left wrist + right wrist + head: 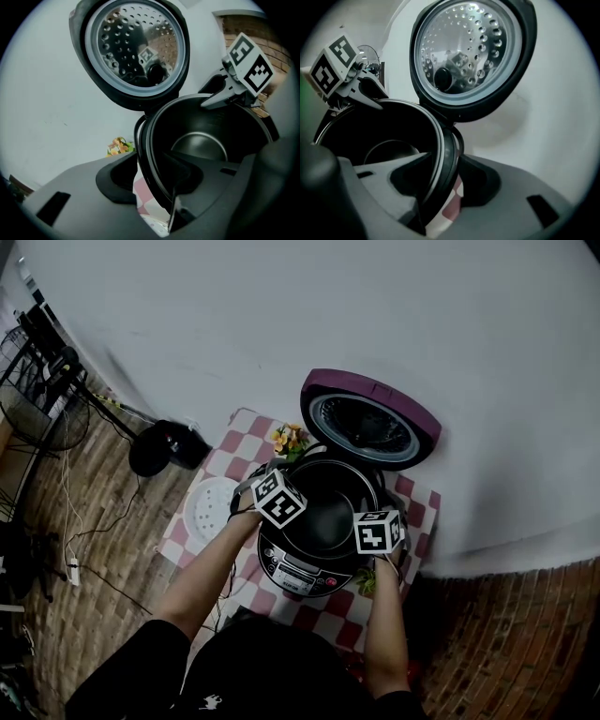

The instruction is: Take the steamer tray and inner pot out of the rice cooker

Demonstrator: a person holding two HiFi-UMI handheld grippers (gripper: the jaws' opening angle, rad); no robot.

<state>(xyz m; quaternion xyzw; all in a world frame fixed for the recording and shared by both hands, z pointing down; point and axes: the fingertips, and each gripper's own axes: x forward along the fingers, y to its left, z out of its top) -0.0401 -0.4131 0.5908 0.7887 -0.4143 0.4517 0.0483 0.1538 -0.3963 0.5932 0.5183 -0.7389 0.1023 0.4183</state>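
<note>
White plain wall behind, brick-pattern floor below. Small table against the wall, covered in a red-and-white checked cloth.

Rice cooker sits on it: round body, silver control panel at the front. Its lid is hinged open, with a purple shell. Inside the lid is a shiny round metal plate full of small holes, with a pale ring around it.

Inner pot is seated in the cooker: dark, smooth, round, thin rim.

Steamer tray is already out, lying on the cloth left of the cooker and apart from it. It's white, round, flat and perforated.

Left gripper straddles the rim on the pot's left side, one grey jaw inside and one outside. Jaws stand fairly wide. Cloth shows in the gap by the outer jaw, so no squeeze.

Right gripper mirrors it on the right side of the rim: same spread, same gap.

Small yellow flowers sit just behind the cooker, left of the hinge.
</note>
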